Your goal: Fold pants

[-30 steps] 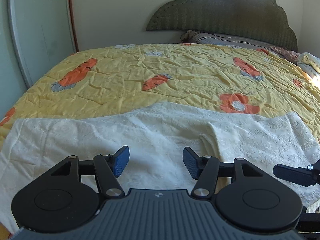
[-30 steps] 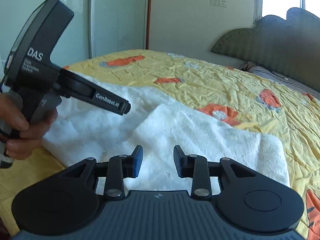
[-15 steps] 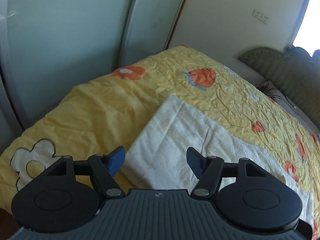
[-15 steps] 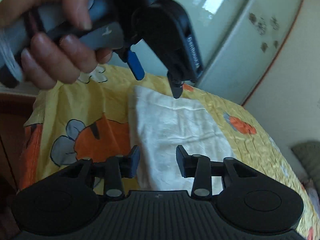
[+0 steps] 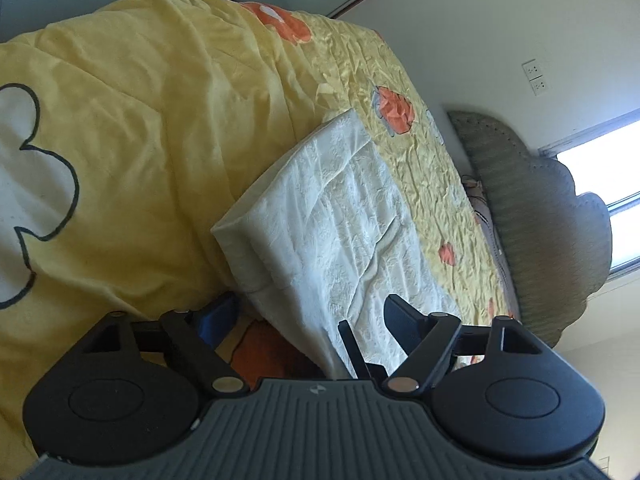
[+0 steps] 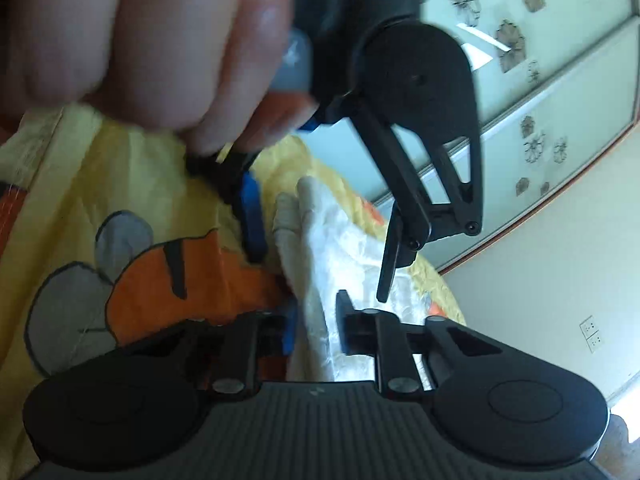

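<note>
The white textured pants lie folded lengthwise on the yellow quilt, one end hanging over the bed's edge. My left gripper is open, its jaws on either side of that hanging end. In the right wrist view the pants run between the jaws of my right gripper, which stand open around the cloth edge. The left gripper shows just above there, also straddling the cloth, with the person's hand holding it.
The yellow quilt with orange and white cartoon prints covers the bed and drapes over its side. A grey headboard and window are at the far end. A pale wardrobe with flower decals stands beside the bed.
Both grippers have swung down to the bed's edge and now straddle the hanging end of the pants. The left gripper has come much closer to the right one.
</note>
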`<state>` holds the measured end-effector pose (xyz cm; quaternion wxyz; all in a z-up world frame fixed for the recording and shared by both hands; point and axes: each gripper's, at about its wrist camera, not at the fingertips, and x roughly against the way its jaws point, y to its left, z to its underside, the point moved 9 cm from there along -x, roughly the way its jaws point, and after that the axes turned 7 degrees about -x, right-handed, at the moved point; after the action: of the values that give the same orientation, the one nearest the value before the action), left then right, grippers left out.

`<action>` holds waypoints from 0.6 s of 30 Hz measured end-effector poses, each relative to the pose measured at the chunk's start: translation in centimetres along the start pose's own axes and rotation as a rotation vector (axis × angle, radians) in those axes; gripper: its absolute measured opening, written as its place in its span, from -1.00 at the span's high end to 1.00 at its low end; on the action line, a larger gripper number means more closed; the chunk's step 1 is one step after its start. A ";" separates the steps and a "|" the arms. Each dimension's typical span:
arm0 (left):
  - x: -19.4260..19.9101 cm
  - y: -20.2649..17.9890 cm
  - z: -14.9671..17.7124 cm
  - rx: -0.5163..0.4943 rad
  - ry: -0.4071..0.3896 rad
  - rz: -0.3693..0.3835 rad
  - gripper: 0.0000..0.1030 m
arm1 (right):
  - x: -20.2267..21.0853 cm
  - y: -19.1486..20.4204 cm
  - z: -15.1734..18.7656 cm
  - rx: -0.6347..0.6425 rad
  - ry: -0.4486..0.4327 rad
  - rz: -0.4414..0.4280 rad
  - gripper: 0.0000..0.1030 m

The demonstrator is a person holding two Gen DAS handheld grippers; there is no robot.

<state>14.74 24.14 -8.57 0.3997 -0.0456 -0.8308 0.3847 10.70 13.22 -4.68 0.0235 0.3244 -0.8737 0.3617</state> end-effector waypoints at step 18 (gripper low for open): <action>-2.2 -3.4 -3.9 -0.238 -0.187 -0.158 0.73 | -2.4 -12.2 6.3 -0.958 0.155 -0.318 0.56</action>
<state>19.71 23.26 -6.14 0.3415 0.0087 -0.9050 0.2534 20.98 3.99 -2.48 0.2891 0.3783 -0.8770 -0.0642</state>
